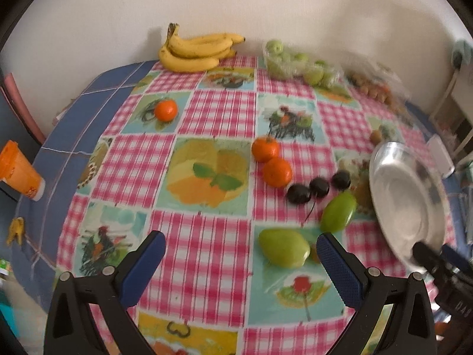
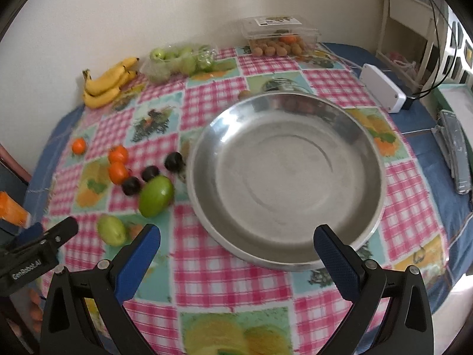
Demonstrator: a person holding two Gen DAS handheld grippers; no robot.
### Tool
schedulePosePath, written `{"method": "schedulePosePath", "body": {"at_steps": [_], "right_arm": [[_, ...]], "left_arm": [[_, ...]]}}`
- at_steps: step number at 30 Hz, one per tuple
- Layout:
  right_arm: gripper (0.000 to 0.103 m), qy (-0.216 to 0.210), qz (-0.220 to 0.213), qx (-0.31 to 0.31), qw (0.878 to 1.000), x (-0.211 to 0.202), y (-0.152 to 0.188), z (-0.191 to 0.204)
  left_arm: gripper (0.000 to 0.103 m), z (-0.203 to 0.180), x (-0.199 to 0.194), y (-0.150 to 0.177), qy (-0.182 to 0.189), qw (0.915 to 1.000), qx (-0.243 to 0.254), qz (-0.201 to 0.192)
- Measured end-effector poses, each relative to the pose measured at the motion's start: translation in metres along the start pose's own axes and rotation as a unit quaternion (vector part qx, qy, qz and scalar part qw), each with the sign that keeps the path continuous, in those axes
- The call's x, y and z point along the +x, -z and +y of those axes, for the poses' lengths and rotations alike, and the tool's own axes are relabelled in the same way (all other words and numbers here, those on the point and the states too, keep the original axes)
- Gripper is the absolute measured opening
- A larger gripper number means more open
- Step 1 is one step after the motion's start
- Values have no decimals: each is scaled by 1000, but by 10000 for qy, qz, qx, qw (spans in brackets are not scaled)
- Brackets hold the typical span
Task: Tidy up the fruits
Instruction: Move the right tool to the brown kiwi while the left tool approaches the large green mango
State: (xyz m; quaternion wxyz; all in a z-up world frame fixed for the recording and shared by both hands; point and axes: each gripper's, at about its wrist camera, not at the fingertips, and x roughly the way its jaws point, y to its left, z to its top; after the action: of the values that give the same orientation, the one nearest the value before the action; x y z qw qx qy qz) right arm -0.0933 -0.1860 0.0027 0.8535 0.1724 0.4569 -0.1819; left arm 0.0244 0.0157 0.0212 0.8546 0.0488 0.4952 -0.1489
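Hovering, left tool [image 1: 239, 247]: spread wide, holding nothing, near green fruit [image 1: 284, 247] beside right finger.
Right tool [image 2: 236, 241]: spread wide, holding nothing, near edge of steel bowl [image 2: 366, 230].
Worktop [image 2: 207, 272]: oranges [image 1: 272, 159], dark plums [image 1: 319, 186], second green fruit [image 1: 338, 211] left of bowl.
Far edge: bananas [image 1: 195, 50].

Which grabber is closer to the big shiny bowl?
Right. The right gripper hovers open at the near rim of the silver bowl. The left gripper sits off to the bowl's left, by the green fruits.
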Motion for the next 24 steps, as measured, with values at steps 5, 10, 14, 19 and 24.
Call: {"method": "schedulePosePath", "body": {"at_steps": [5, 10, 14, 19, 24], "right_arm": [[103, -363, 150, -90, 9992, 6, -3, 20], [103, -356, 202, -455, 9981, 15, -4, 44], [103, -453, 431, -430, 9971, 29, -4, 55], [103, -533, 673, -450, 9953, 44, -4, 69], [103, -466, 830, -609, 9936, 57, -3, 78]], "left_arm": [[103, 12, 3, -10, 368, 9986, -369, -125], [103, 19, 15, -14, 517, 9969, -591, 8], [103, 18, 28, -13, 538, 9967, -586, 187], [103, 23, 39, -14, 665, 9938, -831, 308], [103, 22, 49, -17, 328, 9959, -678, 498]]}}
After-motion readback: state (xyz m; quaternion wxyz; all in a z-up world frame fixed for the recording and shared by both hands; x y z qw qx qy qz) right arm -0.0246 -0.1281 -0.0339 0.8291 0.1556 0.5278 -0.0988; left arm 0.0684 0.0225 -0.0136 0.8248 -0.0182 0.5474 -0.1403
